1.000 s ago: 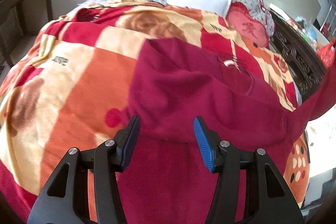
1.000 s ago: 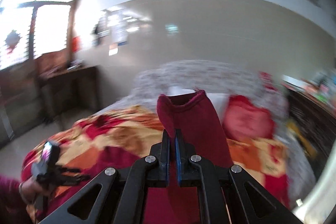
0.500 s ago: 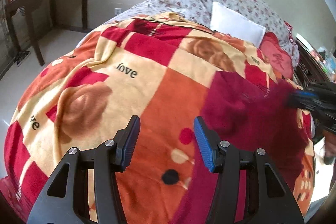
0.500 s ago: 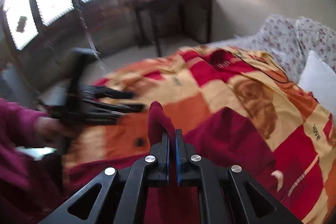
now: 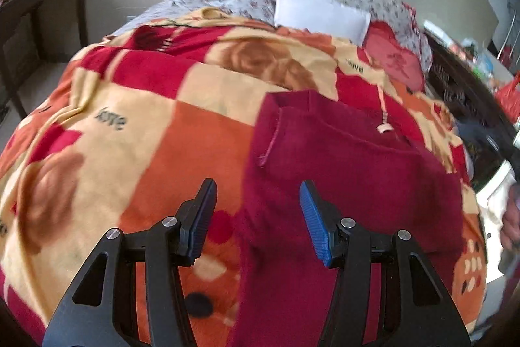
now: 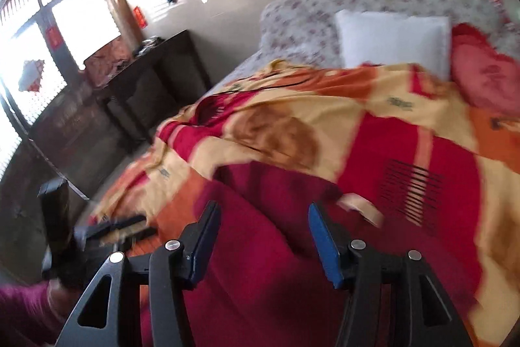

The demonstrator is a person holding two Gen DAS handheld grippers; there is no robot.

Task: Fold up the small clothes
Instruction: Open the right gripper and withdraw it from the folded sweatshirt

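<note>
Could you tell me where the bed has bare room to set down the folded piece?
Free: the blanket left of the maroon garment, from the "love" print to the near edge. Also the strip between the garment's top edge and the white pillow. Crowded: the right side, where the garment spreads, and the pillows at the head.

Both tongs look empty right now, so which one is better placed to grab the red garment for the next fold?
Probably the left tongs: open, its fingers straddle the dark red garment's left edge on the blanket. The right tongs, also open, hovers over the cloth's middle, with no edge between its fingers.
</note>
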